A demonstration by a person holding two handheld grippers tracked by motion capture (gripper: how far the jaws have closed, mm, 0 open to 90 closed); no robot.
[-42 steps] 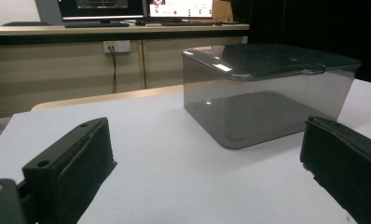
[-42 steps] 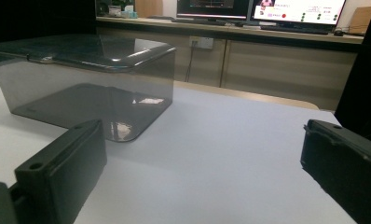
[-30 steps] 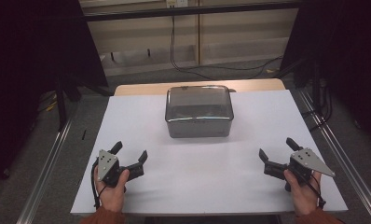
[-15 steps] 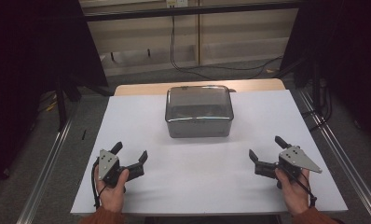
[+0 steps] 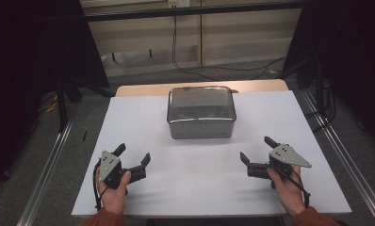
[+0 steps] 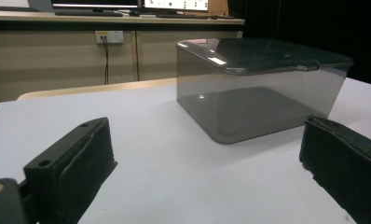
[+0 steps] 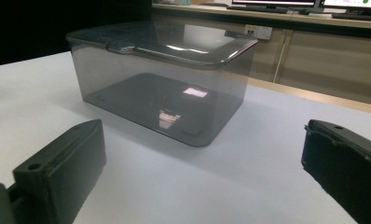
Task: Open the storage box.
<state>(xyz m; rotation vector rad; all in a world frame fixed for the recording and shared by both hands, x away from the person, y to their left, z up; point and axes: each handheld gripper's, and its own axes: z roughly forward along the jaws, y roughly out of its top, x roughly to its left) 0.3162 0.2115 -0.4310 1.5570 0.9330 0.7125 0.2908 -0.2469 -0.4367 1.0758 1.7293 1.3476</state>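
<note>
A smoky see-through plastic box [image 5: 201,113] with its lid on sits at the far middle of the white table [image 5: 185,165]. Nothing shows inside it. My left gripper [image 5: 133,154] rests near the front left, jaws wide apart and empty. My right gripper [image 5: 257,149] hovers at the front right, jaws also wide apart and empty, angled toward the box. The box [image 6: 258,84] stands ahead and to the right in the left gripper view. In the right gripper view the box [image 7: 160,74] stands ahead and to the left.
The white table top ends at a wooden strip [image 5: 199,88] behind the box. Metal rails [image 5: 336,141] run along both sides on the grey floor. Cables [image 5: 214,66] lie on the floor beyond, before a beige wall cabinet.
My right gripper has moved left and slightly forward, toward the box, turning its jaws inward. The left gripper has stayed put.
</note>
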